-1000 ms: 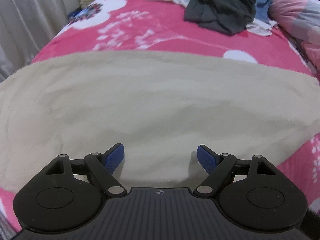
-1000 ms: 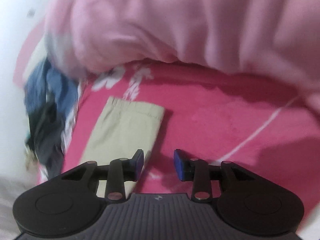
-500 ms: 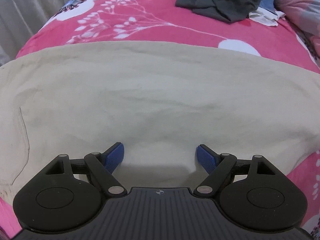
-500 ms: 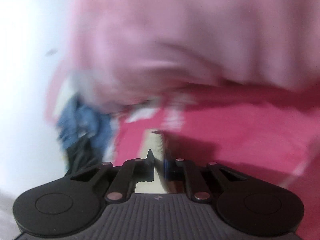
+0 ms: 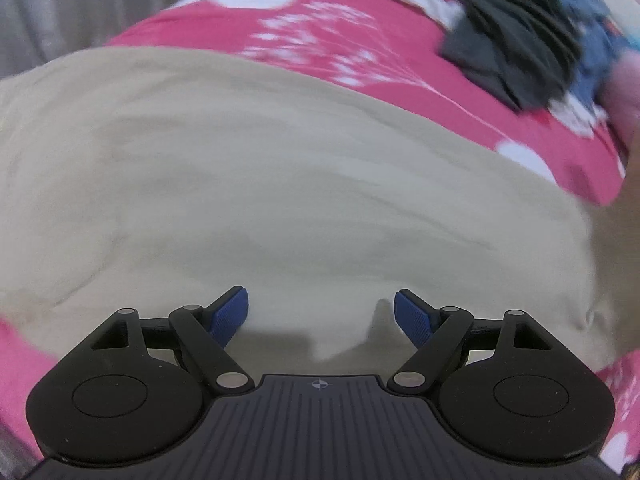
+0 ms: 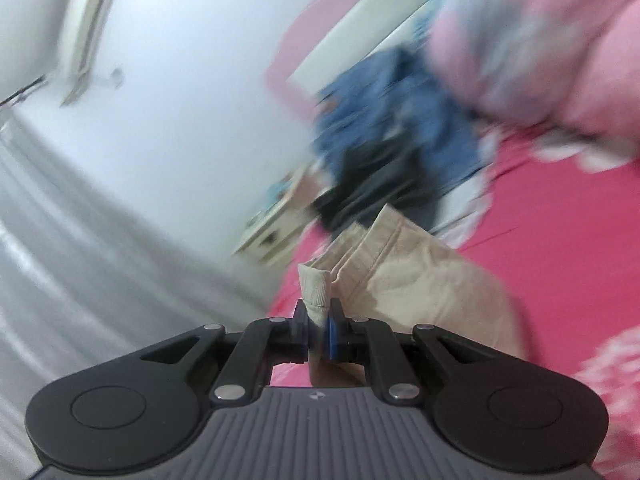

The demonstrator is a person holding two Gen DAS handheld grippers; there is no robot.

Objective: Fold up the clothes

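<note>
Right wrist view: right gripper (image 6: pixel 318 328) has its pads clamped on a hem corner of the beige trousers (image 6: pixel 416 276), lifted clear of the pink bedspread (image 6: pixel 560 240), prob so that end can be carried over for a fold. Left wrist view shows left gripper (image 5: pixel 320 316) w/ jaws wide, nothing between them, low over the flat part of the same garment, likely ready to pin it. Unfolded clothes pile (image 6: pixel 384 152) waits further up the bed
</note>
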